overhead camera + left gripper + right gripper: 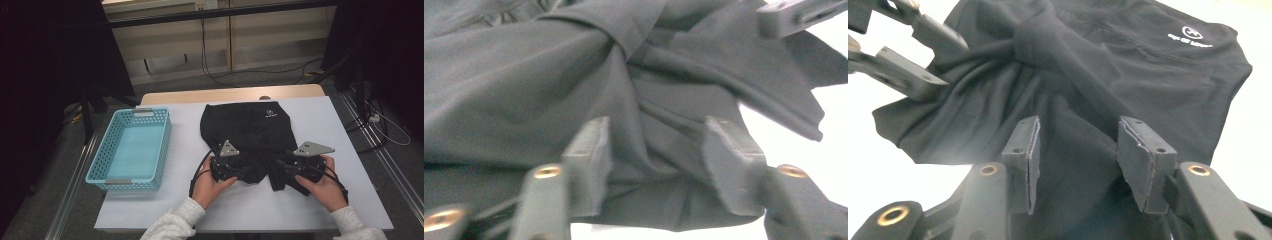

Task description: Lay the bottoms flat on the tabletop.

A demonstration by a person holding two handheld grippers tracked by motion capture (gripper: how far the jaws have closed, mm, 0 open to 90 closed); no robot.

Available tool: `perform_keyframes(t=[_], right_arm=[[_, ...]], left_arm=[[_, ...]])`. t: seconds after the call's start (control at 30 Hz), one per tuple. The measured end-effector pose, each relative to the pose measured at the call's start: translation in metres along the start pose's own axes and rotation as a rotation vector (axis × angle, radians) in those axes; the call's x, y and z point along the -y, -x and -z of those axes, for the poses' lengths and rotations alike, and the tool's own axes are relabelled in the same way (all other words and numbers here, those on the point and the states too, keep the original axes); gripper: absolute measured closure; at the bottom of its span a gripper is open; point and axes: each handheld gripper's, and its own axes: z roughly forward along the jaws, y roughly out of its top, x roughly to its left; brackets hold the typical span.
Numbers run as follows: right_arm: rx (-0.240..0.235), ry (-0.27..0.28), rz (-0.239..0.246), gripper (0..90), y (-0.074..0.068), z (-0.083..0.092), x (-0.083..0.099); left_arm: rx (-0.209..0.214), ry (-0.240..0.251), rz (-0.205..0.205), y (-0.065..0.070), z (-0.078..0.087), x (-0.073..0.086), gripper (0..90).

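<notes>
Black shirt [250, 135] lies mid-table, partly folded and bunched at its near edge, basket [131, 148] empty; left gripper [226, 170] and right gripper [300, 167] both stand half-spread over cloth, pinching nothing.

The garment [250, 132] is lying mid-table [345, 150]. The basket [131, 150] is sitting to its left, both grippers resting at the garment's near edge.

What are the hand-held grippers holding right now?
Nothing. Both the left hand-held gripper and right hand-held gripper stand open over the black garment, cloth between their pads, not pinched.
</notes>
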Motion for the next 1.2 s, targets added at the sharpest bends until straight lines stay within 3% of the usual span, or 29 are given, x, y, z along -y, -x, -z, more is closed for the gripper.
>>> perform_keyframes(t=[0.13,0.17,0.3,0.37,0.47,0.6,0.63,0.67,0.8,0.9,1.0,1.2], right_arm=[[-0.018,-0.005,0.026,52.4,-0.009,-0.002,-0.001],[-0.026,-0.008,0.032,52.4,-0.012,-0.004,-0.001],[-0.050,-0.029,0.059,52.4,-0.021,-0.010,-0.001],[-0.063,-0.034,0.063,52.5,-0.025,-0.012,-0.001],[-0.082,-0.036,0.074,52.5,-0.030,-0.015,-0.001],[-0.107,-0.075,0.092,53.1,-0.038,-0.024,0.001],[-0.108,-0.088,0.091,53.6,-0.040,-0.026,0.002],[-0.110,-0.096,0.093,54.3,-0.041,-0.027,0.002],[-0.110,-0.129,0.089,61.9,-0.044,-0.031,0.002],[-0.125,-0.134,0.076,74.1,-0.042,-0.032,0.002],[-0.105,-0.149,0.075,86.8,-0.039,-0.031,0.001],[-0.138,-0.159,0.055,89.6,-0.035,-0.029,0.000]], left_arm=[[0.040,-0.025,0.008,0.007,-0.006,0.000,71.8],[0.040,-0.030,0.008,0.008,-0.005,-0.001,80.3],[0.029,-0.051,0.039,0.003,-0.003,-0.002,89.9],[0.014,-0.060,0.067,-0.001,0.000,-0.002,90.0],[0.012,-0.034,0.117,-0.016,0.015,-0.005,90.0],[-0.042,0.016,0.185,-0.041,0.042,-0.002,90.0],[-0.057,0.019,0.185,-0.046,0.048,-0.001,90.0],[-0.095,0.042,0.208,-0.055,0.057,0.001,90.0],[-0.132,0.097,0.247,-0.072,0.074,0.005,90.0],[-0.136,0.111,0.252,-0.076,0.078,0.006,90.0],[-0.132,0.118,0.249,-0.073,0.078,0.004,90.0],[-0.122,0.126,0.248,-0.070,0.077,0.003,90.0]])
